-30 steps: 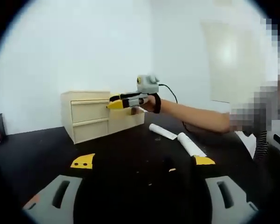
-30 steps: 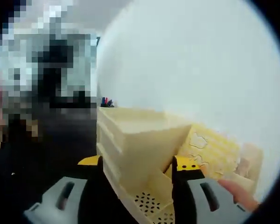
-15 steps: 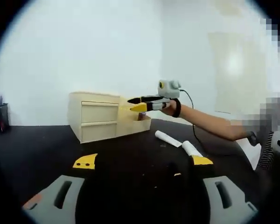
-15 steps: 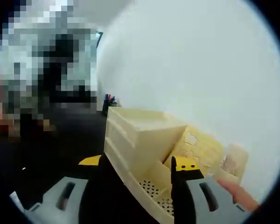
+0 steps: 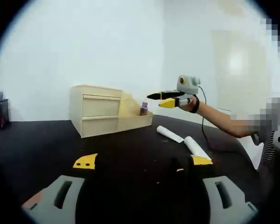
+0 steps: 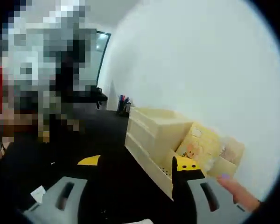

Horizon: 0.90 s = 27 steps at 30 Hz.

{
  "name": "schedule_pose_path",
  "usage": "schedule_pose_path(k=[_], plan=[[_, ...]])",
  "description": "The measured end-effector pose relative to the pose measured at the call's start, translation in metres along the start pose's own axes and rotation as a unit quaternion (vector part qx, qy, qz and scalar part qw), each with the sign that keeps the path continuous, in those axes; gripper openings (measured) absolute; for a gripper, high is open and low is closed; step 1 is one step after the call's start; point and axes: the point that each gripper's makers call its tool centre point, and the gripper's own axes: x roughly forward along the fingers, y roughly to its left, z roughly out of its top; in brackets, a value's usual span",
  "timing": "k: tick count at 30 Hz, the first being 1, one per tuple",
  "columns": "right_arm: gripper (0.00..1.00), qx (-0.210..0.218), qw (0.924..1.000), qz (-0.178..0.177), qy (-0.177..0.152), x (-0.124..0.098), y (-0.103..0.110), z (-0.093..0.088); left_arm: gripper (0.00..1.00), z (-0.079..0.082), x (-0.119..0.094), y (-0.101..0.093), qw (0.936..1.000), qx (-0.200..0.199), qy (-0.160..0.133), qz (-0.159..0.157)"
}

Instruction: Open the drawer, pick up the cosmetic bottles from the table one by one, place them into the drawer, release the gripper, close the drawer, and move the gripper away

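Drawn back from cabinet (image 5: pixel 95 110) since half-second ago: right gripper (image 5: pixel 170 99), fingers near together, holding nothing, raised above counter (image 5: pixel 46 144). Left gripper (image 5: pixel 142 162) fingers wide, empty. Two white cosmetic bottles (image 5: pixel 182 140) lying on counter near open drawer (image 5: pixel 135 122). Likely light, rigid, smooth, prone to rolling; best gripped mid-body.

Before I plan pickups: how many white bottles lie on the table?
2: one bottle nearer the drawer unit, another bottle just beyond it. Others may be hidden.
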Motion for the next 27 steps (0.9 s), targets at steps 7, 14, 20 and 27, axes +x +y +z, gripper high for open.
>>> schedule_pose_path(k=[7,14,20,27], plan=[[0.57,0.016,0.9996,-0.017,-0.014,-0.052,0.009,0.018,0.73,0.01,-0.004,0.002,0.9996,-0.013,-0.023,0.003],[0.57,-0.011,0.999,-0.042,-0.003,-0.086,0.002,0.026,0.73,0.007,-0.001,-0.001,0.9998,-0.012,-0.017,0.002],[0.57,-0.008,0.9987,-0.049,0.008,-0.11,0.005,0.007,0.73,0.005,0.0,-0.001,0.9999,-0.008,-0.012,0.006],[0.59,0.026,0.9983,-0.051,0.016,-0.121,0.012,-0.02,0.72,0.001,0.002,0.0,0.9999,-0.007,-0.005,0.008]])
